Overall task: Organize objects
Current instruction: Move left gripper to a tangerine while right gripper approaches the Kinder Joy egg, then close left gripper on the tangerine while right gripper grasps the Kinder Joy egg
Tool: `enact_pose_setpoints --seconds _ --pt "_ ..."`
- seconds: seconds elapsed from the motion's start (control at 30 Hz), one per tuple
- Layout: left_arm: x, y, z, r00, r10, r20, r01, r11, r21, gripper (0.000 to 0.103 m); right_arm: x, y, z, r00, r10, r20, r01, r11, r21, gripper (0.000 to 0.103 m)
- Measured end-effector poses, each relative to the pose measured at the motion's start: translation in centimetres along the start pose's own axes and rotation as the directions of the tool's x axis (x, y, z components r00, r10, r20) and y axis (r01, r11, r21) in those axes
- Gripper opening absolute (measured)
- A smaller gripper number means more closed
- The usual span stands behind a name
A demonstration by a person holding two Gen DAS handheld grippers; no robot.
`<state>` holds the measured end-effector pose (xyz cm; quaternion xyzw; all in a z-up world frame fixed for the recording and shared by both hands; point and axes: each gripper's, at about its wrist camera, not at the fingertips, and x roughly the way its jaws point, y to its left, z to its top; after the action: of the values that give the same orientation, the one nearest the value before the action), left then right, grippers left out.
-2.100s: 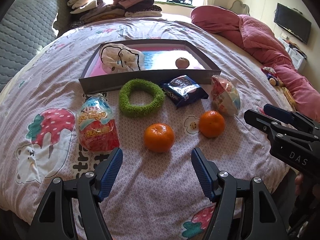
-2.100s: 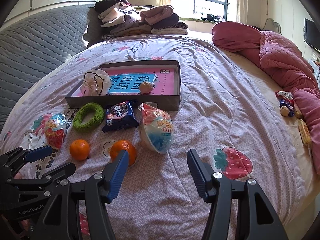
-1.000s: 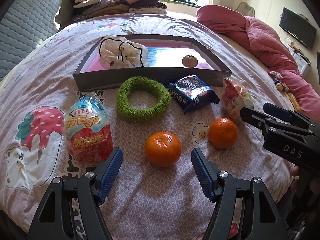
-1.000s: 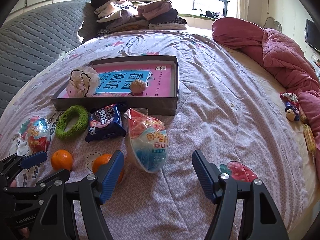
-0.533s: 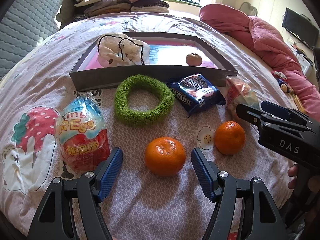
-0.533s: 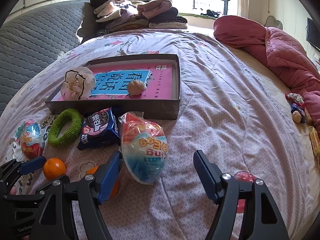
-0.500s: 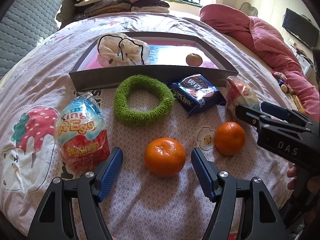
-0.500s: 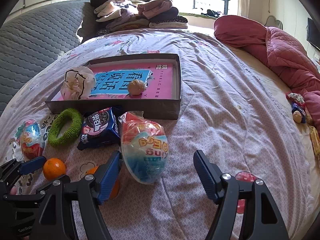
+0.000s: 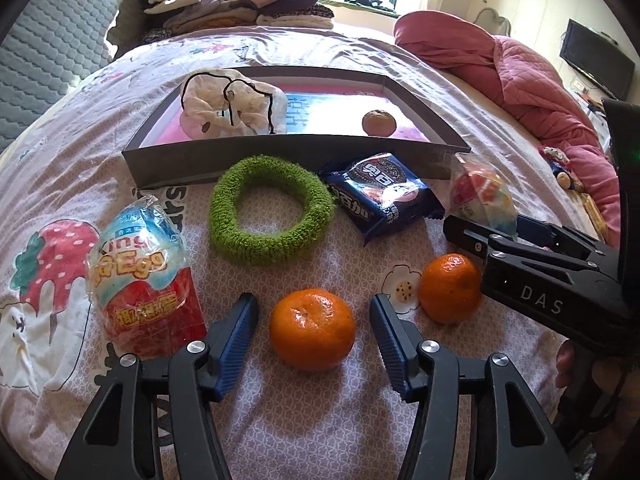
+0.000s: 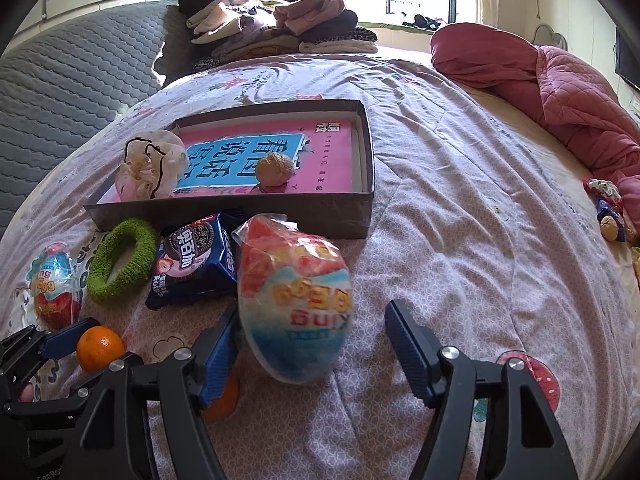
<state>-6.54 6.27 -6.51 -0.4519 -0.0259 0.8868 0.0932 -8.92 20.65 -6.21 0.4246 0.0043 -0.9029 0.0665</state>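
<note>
Just in front of the grey box (image 9: 280,156), near its right corner, lies the blue toy egg (image 10: 296,304), long axis running toward the box. The right gripper (image 10: 308,344) straddles its near end, jaws closing but not yet gripping. The left gripper (image 9: 312,340) likewise brackets a mandarin (image 9: 312,330) farther out from the box front, closing, pads still clear.

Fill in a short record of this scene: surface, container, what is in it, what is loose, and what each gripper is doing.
surface: bedspread
container: grey box
in box: cloth pouch, walnut
loose: green ring, cookie pack, red egg toy, second orange
left gripper: closing around near orange, not touching
right gripper: closing around blue egg toy, not yet gripped
</note>
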Motion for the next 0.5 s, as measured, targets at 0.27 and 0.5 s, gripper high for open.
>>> enact_pose_setpoints --seconds 0.27,0.5 --pt "0.08 -0.53 -0.01 1.0 0.017 0.016 -0.018 0.999 0.028 0.039 0.05 -0.34 -0.2 0.999 0.034 0.021 -0.034 0.999 0.022 0.051" --pt "-0.22 -0.77 -0.43 0.999 0.026 0.025 -0.027 0.999 0.043 0.039 -0.51 -0.41 -0.44 0.998 0.056 0.042 -0.058 0.998 0.029 0.05"
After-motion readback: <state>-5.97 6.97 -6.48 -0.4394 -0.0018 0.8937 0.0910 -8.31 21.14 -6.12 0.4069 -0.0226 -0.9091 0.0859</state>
